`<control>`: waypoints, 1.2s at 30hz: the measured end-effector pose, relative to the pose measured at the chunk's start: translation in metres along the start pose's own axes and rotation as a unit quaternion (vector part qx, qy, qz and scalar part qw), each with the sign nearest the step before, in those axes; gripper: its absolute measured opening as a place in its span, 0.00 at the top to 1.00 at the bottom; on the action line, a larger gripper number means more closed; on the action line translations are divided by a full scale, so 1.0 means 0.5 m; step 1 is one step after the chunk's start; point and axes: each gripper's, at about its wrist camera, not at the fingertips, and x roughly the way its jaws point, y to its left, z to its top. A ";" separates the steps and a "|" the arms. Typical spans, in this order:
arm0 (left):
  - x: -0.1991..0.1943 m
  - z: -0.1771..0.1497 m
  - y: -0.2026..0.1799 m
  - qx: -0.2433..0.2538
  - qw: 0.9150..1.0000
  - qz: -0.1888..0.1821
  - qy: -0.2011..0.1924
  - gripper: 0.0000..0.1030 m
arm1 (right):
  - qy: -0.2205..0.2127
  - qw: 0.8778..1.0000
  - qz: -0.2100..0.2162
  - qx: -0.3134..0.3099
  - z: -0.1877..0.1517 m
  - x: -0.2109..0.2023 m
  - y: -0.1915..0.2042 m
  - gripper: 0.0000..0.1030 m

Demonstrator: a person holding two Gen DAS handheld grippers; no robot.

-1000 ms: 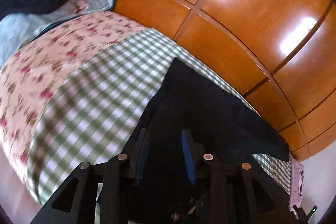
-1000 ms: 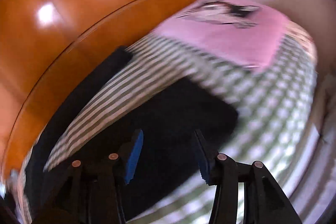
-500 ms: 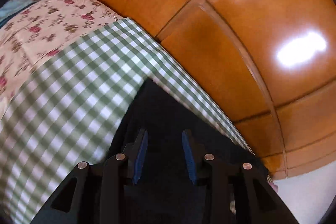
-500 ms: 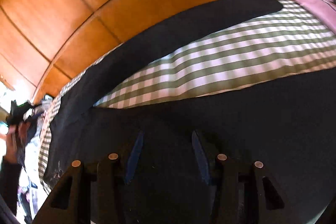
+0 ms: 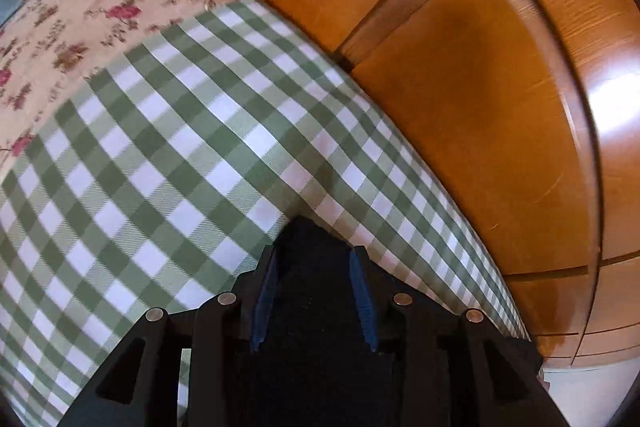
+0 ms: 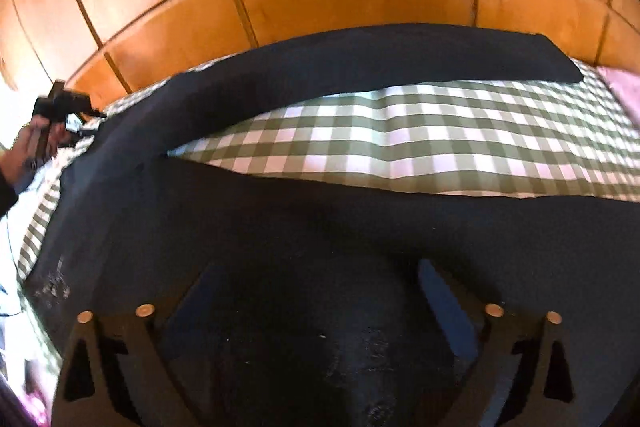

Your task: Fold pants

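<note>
Right gripper [image 6: 320, 291] fingers spread wider over pants [image 6: 280, 227]; left gripper [image 5: 314, 259] reached corner

We find no readable text, label, brand or number in either view. The pale specks on the dark pants [image 6: 320, 211] may be a print, but they are too blurred to read.

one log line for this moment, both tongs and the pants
left tongs: open, astride pants corner | right tongs: open wide over pants | legs spread in a V on checked cloth | fold: not begun
</note>
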 end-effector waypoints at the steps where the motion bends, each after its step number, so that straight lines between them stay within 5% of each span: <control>1: 0.002 0.001 -0.004 0.001 1.000 0.006 -0.002 0.66 | -0.001 1.000 -0.003 0.000 -0.001 0.001 0.001 0.00; 3: 0.005 0.004 -0.010 0.001 1.000 0.010 -0.006 0.66 | -0.003 1.000 -0.009 0.000 -0.003 0.002 0.001 0.00; 7: 0.000 -0.011 -0.031 0.041 0.999 0.027 -0.019 0.93 | -0.001 1.000 -0.016 -0.007 -0.005 0.007 0.001 0.00; 9: -0.027 -0.032 -0.054 0.072 0.996 0.023 -0.044 0.93 | 0.001 1.000 -0.021 -0.014 -0.004 0.008 0.003 0.00; 21: -0.321 -0.289 -0.095 0.183 0.961 -0.144 -0.147 0.94 | 0.021 0.999 -0.040 -0.027 0.004 0.025 0.028 0.00; 26: -0.405 -0.413 -0.025 0.198 0.947 -0.192 -0.166 0.94 | 0.028 1.000 0.011 0.005 0.032 -0.004 0.015 0.08; 32: -0.441 -0.516 0.041 0.196 0.943 -0.216 -0.161 0.95 | 0.043 0.989 0.118 0.081 0.114 0.006 -0.005 0.48; 36: -0.442 -0.558 0.051 0.218 0.939 -0.219 -0.152 0.95 | 0.041 0.978 0.166 0.122 0.207 0.041 0.001 0.49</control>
